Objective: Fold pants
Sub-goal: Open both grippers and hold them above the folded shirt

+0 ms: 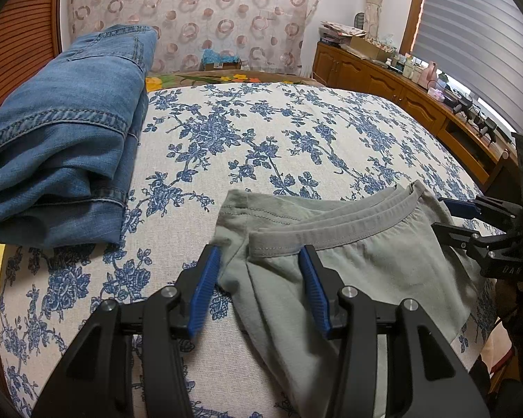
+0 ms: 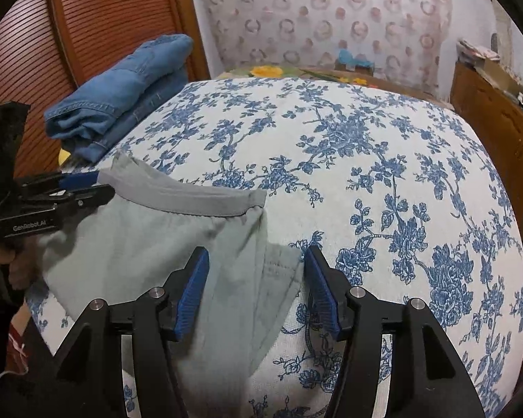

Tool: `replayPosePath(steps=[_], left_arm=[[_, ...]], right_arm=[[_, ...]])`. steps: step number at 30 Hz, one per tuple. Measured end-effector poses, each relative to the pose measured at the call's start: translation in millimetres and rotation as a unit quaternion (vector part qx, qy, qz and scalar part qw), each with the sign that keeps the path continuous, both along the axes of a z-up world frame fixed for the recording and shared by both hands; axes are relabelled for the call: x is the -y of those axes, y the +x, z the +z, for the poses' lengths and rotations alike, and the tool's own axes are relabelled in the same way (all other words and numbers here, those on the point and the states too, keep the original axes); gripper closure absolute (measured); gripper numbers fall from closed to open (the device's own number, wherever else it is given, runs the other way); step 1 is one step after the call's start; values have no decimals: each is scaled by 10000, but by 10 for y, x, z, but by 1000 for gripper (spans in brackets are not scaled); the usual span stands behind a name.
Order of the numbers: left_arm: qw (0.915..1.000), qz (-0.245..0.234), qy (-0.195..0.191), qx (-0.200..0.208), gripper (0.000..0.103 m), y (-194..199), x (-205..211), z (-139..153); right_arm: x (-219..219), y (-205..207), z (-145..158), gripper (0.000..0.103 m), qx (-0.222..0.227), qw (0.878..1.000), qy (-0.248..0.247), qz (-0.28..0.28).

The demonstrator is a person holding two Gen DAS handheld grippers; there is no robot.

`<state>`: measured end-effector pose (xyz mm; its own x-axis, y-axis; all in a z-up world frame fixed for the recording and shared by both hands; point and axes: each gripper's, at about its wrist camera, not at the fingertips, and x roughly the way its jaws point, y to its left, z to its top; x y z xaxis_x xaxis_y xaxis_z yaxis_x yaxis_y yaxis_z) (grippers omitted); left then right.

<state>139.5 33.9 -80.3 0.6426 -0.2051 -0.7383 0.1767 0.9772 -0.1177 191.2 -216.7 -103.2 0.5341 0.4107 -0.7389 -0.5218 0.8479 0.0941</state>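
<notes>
The left hand-held gripper [image 1: 259,254] sits at the bottom centre of the left wrist view. Its jaws stand apart over the left corner of the pants [image 1: 348,254]; the blue pads [image 1: 204,289] do not press the cloth, so it is released. In the right wrist view the right hand-held gripper [image 2: 256,257] occupies the bottom centre. Its jaws stand apart over the right edge of the pants [image 2: 139,244]; the cloth lies between the pads without being clamped, so it is also released.

The pants are grey-green and lie on the near edge of the bed [image 1: 261,146], waistband [image 1: 348,223] facing away from the cameras. The bed has a white cover with blue flowers.

Folded jeans [image 1: 62,146] rest on the bed at the left of the left wrist view, well apart from the pants. A wooden cabinet [image 1: 383,80] runs along the upper right. A patterned curtain [image 1: 191,10] fills the top centre.
</notes>
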Motion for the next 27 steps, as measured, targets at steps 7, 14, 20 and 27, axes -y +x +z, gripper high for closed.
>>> replayPosePath(steps=[7,14,20,27], left_arm=[[9999,-88,-49,83,55,-102,-27,141],[9999,-71,26,-110,55,5,-30,89],[9997,-69,-75,-200,54,71,-41,28],[9999,0,-139,-90,52,93,-32,8]], right_arm=[[-29,-8,-6,45,67,9999,-106,13],[-31,-9,-6,45,67,9999,-111,12],[-34,-8,-7,45,72,9999,-119,13],[-35,-7,-9,45,75,9999,-123,11]])
